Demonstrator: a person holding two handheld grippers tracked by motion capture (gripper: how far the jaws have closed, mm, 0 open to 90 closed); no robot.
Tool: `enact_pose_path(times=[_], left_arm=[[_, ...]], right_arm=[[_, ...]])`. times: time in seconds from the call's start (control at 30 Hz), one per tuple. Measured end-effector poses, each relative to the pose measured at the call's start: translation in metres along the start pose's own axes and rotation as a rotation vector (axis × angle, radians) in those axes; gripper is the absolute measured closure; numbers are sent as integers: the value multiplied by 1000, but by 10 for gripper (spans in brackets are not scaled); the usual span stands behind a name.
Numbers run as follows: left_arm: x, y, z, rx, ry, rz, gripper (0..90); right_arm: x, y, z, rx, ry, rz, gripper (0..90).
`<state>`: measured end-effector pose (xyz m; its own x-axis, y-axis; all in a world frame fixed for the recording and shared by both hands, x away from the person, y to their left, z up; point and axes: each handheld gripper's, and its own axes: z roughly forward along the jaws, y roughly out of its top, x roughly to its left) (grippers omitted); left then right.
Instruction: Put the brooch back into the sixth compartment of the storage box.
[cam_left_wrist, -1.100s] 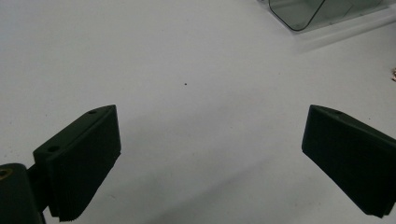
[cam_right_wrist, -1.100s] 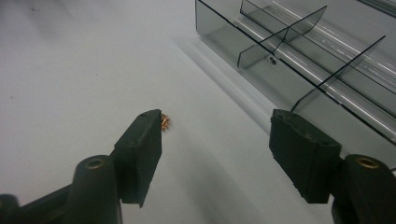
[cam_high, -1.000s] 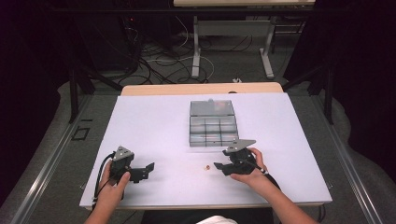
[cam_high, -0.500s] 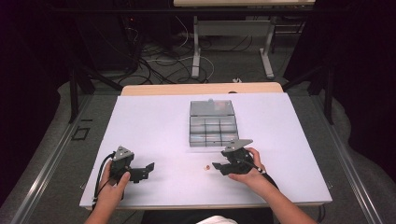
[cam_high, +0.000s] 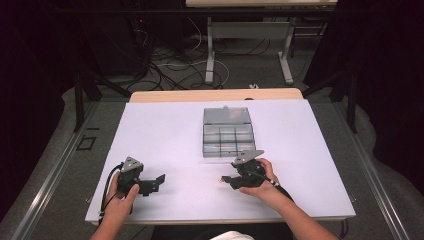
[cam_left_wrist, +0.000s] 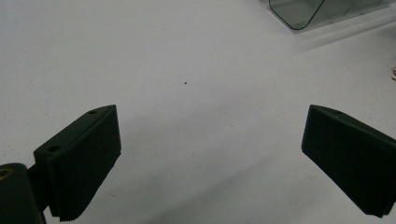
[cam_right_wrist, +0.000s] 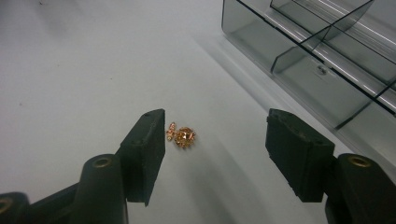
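Gold-coloured trinket (cam_right_wrist: 182, 136), small and faceted, lies on the white table (cam_high: 165, 130) between the parted jaws of the right gripper (cam_right_wrist: 215, 140), close against the left-hand jaw in that gripper's own view, a placing that suggests the tool is lined up to pinch it. Just beyond the jaws stands a clear compartment box (cam_right_wrist: 327, 56), its near cells bare but for 1 tiny speck, the likely destination. Off to the side, the left gripper (cam_left_wrist: 210, 158) rests low over blank table with its 2 jaws spread wide and nothing between them, apparently idle.
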<state>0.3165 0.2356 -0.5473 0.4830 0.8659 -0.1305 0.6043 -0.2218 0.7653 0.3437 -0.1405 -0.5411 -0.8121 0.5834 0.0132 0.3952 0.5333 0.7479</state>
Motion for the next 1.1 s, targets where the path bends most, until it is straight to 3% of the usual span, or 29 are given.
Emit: enact_pose_path(times=[0.5, 0.6, 0.63, 1.1], left_arm=[[0, 0, 0, 4, -1, 0, 49], [0, 0, 0, 3, -3, 0, 49], [0, 0, 0, 3, -3, 0, 49], [0, 0, 0, 5, -2, 0, 49]], right_arm=[[0, 3, 9, 5, 31, 16, 486], [1, 3, 10, 35, 44, 14, 508], [0, 3, 12, 22, 46, -5, 515], [4, 1, 22, 51, 79, -8, 603]])
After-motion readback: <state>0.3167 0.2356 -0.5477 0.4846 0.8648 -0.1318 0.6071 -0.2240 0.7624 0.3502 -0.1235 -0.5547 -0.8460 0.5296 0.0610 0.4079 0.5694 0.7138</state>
